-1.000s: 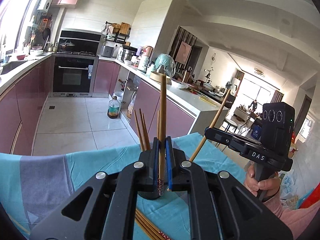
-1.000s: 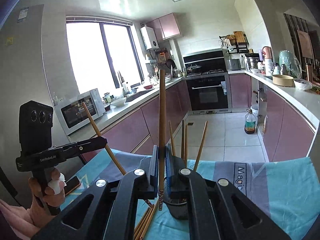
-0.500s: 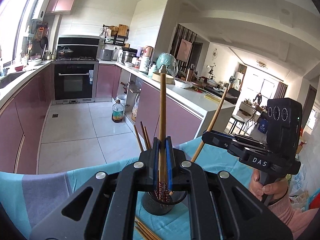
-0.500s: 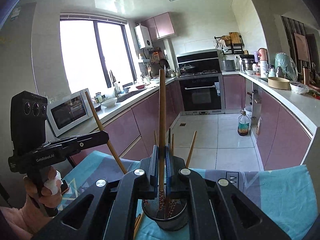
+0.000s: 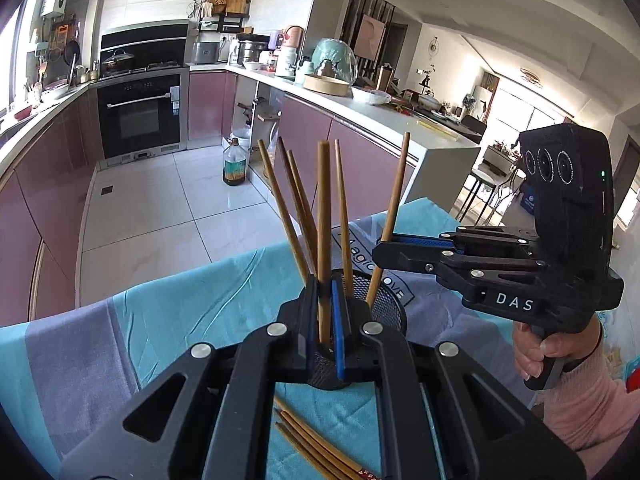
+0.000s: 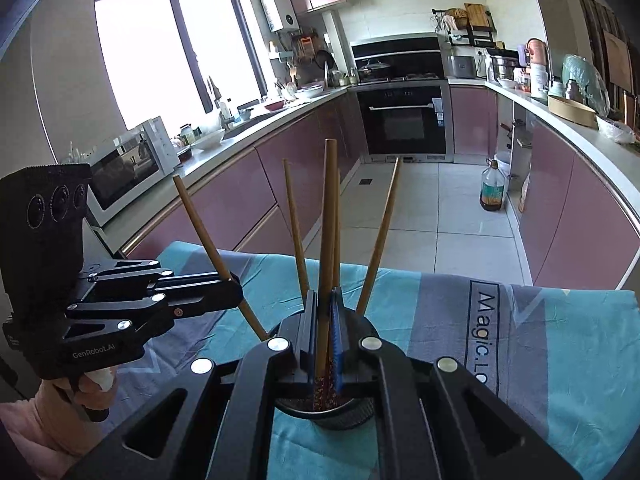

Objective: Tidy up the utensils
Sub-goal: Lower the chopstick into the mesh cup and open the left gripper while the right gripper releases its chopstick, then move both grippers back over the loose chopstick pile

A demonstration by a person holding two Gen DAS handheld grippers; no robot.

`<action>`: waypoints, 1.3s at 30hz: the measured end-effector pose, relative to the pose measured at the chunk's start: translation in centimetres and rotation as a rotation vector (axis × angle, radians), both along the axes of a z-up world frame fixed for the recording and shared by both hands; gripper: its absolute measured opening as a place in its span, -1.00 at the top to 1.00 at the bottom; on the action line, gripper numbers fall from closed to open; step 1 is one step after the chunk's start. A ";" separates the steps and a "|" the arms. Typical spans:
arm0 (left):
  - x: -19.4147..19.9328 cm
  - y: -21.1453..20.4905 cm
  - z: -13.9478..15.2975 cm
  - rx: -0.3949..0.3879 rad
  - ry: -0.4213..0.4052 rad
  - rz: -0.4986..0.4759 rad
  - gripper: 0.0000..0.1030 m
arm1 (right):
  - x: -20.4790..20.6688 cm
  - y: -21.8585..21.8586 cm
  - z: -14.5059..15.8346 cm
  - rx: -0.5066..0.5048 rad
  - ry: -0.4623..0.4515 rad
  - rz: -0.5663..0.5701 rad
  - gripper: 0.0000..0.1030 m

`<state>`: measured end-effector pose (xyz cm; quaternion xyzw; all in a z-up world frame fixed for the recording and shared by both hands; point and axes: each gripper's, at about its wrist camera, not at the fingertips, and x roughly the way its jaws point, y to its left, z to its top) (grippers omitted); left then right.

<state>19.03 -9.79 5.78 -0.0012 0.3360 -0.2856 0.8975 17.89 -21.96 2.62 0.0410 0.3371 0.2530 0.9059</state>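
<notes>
A black mesh holder stands on the teal cloth with several wooden chopsticks upright in it. My left gripper is shut on one chopstick, whose lower end dips into the holder. My right gripper is shut on another chopstick, with its patterned tip inside the holder's rim. In the left wrist view the right gripper comes in from the right, pinching its slanted chopstick. In the right wrist view the left gripper comes in from the left with its chopstick.
Several loose chopsticks lie on the teal and grey cloth close in front of the holder. A hand in a pink sleeve holds the right gripper's grip. Beyond the table edge are a tiled floor, purple cabinets and an oil bottle.
Both grippers have come down toward the holder with their chopsticks. The chopstick ends, above the holder a second ago, now reach into it. Both views have tipped downward.
</notes>
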 end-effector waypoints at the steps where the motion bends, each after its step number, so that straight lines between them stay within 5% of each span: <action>1: 0.2 0.1 -0.3 0.002 0.005 0.002 0.85 | 0.2 0.0 -0.2 -0.001 0.006 -0.004 0.88; 12: 1.5 0.6 -0.9 -0.004 -0.001 0.066 0.43 | 0.3 -0.7 -0.1 0.021 -0.015 -0.063 0.75; 31: 0.1 2.6 -2.7 -0.033 0.011 0.102 0.28 | 0.3 0.7 -0.1 -0.027 -0.064 -0.082 0.87; 34: -0.1 2.4 -2.8 -0.036 0.011 0.098 0.28 | 0.7 0.5 -0.1 -0.003 -0.060 -0.106 0.54; 39: -0.4 2.9 -3.1 -0.041 0.011 0.098 0.24 | 0.0 0.3 -0.1 -0.013 -0.074 -0.118 0.54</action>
